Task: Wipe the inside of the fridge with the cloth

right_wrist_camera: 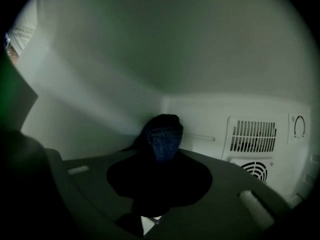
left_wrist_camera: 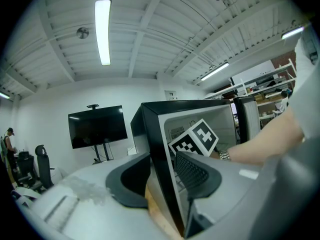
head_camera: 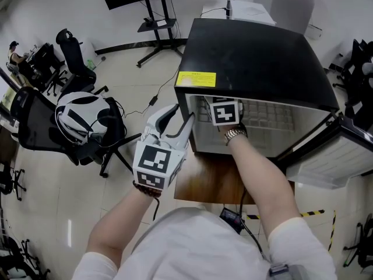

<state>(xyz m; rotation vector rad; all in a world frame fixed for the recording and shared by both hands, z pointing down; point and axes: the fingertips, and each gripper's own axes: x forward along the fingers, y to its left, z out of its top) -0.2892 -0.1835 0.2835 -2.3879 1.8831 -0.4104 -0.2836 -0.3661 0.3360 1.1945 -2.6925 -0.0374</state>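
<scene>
Head view: your left gripper [head_camera: 182, 114] sits at the front corner of the small black white-lined fridge [head_camera: 250, 57], left gripper view shows its jaws spread astride that edge, and right gripper view shows your right gripper [right_wrist_camera: 161, 156] inside it pinching the dark-blue cloth [right_wrist_camera: 164, 139], which looks soft and light, so I'd grip a thick fold.

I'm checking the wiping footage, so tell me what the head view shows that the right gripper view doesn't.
Only the head view: the fridge from outside with its black top, its yellow label, the left gripper at its front left edge, and an office chair. Only the right gripper view: the blue cloth clamped in the right gripper, the vent grille and the fan. Both: the right gripper inside the pale interior.
</scene>
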